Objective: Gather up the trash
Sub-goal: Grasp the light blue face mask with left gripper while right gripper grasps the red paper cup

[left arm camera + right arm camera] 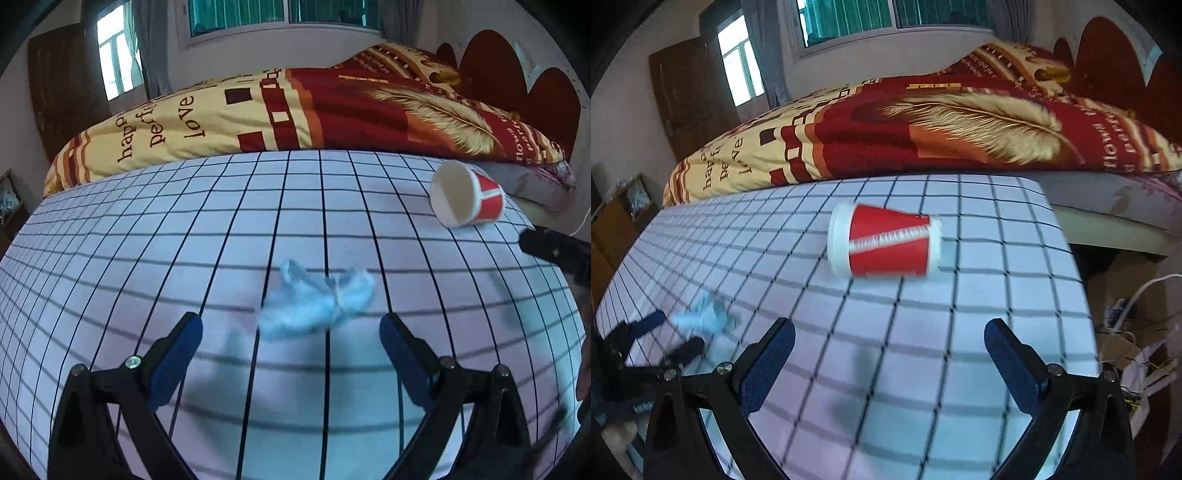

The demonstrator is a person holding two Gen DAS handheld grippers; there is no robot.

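Paper cup on side, long axis crosswise, mouth pointing left.

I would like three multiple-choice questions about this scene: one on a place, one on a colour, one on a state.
1. Where is the crumpled blue tissue?
A. on the blanket
B. on the checked cloth, ahead of the left gripper
C. inside the cup

2. What colour is the paper cup outside?
A. red and white
B. green
C. black

3. How is the cup?
A. upright
B. on its side
C. held by the right gripper

Key: B, it lies just beyond the open fingers; A, red wall with white bands; B, rim sideways, nothing gripping it.
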